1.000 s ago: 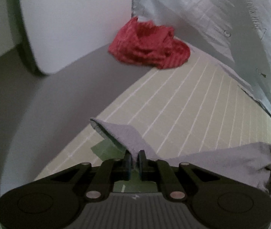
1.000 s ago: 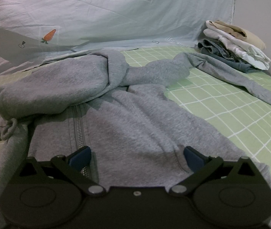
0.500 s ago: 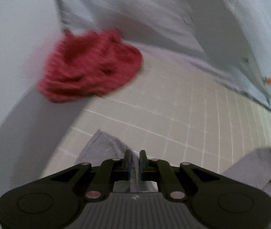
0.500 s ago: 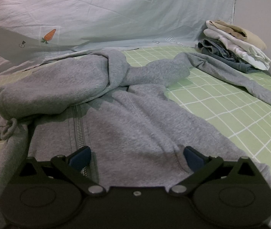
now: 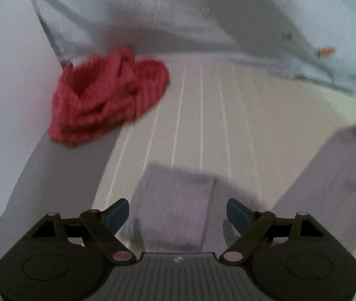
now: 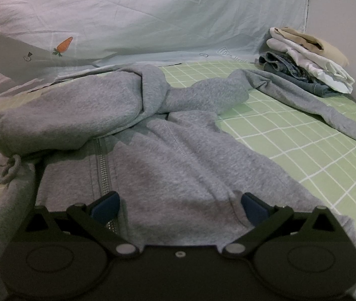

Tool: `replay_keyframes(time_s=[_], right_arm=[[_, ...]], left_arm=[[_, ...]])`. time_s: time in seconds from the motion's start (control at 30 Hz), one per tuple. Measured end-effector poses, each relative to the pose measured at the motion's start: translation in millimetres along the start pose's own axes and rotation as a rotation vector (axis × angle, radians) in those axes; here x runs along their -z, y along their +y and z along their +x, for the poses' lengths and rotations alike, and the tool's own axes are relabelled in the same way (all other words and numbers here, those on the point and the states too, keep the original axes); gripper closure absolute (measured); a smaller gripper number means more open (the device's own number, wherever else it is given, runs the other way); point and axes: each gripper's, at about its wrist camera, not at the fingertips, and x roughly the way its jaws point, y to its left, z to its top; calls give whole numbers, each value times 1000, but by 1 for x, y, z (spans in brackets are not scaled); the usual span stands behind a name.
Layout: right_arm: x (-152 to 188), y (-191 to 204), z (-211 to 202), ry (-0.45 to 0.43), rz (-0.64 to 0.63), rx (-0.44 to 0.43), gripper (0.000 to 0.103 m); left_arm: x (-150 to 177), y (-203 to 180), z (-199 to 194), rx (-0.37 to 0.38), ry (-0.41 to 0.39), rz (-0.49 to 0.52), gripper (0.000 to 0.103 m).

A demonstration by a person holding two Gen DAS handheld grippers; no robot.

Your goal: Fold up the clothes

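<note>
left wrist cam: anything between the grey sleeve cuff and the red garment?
Nothing. In the left wrist view only bare green checked sheet lies between the grey sleeve cuff and the crumpled red garment. The frame is blurred.

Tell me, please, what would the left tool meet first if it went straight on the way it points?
Most likely the grey sleeve lying between the opening jaws of the left tool; the blurred picture leaves depth uncertain.

A grey zip-up hoodie (image 6: 178,155) lies spread on the green checked sheet (image 6: 316,150), hood flopped forward, one sleeve outstretched.
</note>
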Motion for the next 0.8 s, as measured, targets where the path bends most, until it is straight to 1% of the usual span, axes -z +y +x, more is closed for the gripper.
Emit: replay_keyframes(time_s=[0.1,0.17,0.27,0.33,0.4,0.43,0.47,0.5,0.57,0.63,0.8], right_arm=[[0,0,0,0,0,0,0],[0,0,0,0,0,0,0],[0,0,0,0,0,0,0],[0,0,0,0,1,0,0],[0,0,0,0,1,0,0],[0,0,0,0,1,0,0],[0,0,0,0,1,0,0],[0,0,0,0,1,1,0],[0,0,0,0,1,1,0],[0,0,0,0,2,0,0],[0,0,0,0,2,-1,0]], left_arm=[[8,-6,9,22,18,59,18],[9,-12,15,15,35,83,18],[9,-14,27,-68,60,79,18],[7,-8,26,-78,61,43,18],[5,-2,25,-79,63,7,32],[4,2,24,-79,64,-11,55],[3,5,23,-79,65,-29,80],[3,9,22,-90,68,-50,89],[4,17,18,-116,75,-92,89],[6,29,8,-136,72,-170,91],[19,62,-37,-220,47,-329,92]])
